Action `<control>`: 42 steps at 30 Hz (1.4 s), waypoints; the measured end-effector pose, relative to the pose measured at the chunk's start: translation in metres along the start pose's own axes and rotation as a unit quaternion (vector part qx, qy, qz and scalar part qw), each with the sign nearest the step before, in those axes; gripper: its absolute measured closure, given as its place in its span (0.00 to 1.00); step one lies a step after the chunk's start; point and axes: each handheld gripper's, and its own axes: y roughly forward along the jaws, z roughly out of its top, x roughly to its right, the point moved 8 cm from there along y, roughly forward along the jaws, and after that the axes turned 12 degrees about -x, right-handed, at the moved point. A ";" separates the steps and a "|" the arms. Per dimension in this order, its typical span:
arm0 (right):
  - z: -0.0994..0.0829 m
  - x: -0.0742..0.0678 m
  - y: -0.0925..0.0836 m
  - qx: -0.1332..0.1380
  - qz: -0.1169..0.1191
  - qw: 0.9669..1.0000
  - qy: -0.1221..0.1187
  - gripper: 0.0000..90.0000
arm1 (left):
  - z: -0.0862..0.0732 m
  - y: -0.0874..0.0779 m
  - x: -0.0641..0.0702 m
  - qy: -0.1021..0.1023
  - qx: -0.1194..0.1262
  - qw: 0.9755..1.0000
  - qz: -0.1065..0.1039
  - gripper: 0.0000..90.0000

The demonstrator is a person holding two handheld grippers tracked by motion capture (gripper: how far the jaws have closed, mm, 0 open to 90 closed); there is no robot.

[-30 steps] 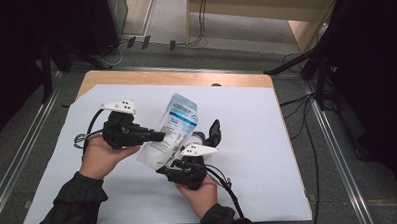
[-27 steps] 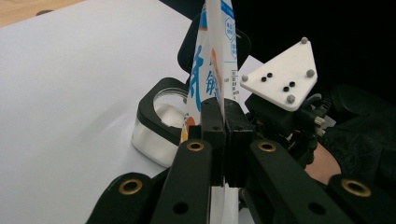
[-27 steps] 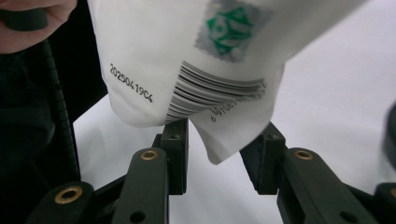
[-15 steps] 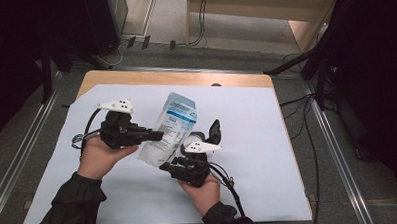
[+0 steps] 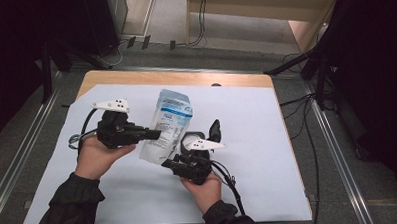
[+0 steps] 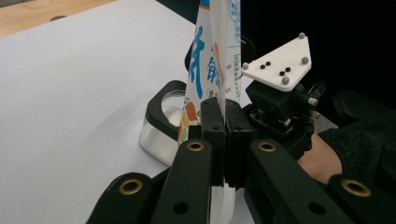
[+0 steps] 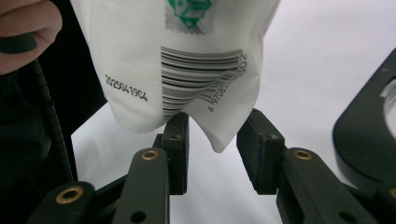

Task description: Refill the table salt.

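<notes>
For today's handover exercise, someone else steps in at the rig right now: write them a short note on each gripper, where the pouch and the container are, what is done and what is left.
Left gripper: jaws shut on the pouch, pinching its edge and holding it up off the white sheet.
Right gripper: jaws open, straddling the pouch's bottom corner; the pads are not pressing on it.
Container: clear with a black rim, standing on the sheet beside the pouch.
Done: pouch lifted and held by the left gripper.
Left: probably close the right jaws on the bottom corner; what follows with the container cannot be told.
</notes>
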 end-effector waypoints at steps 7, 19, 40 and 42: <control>0.004 0.004 -0.005 0.008 -0.004 1.000 0.005 0.74 | -0.004 -0.005 0.001 0.007 -0.005 1.000 -0.009 1.00; 0.009 -0.001 -0.002 -0.011 0.005 1.000 -0.016 0.72 | -0.008 -0.018 0.002 0.001 -0.001 1.000 -0.016 1.00; -0.003 -0.009 -0.018 -0.066 0.028 0.995 -0.067 0.66 | -0.017 -0.035 -0.029 -0.032 0.014 0.998 0.045 1.00; -0.007 -0.007 -0.021 -0.078 0.029 0.993 -0.078 0.66 | -0.018 -0.035 -0.033 -0.035 0.016 0.998 0.050 1.00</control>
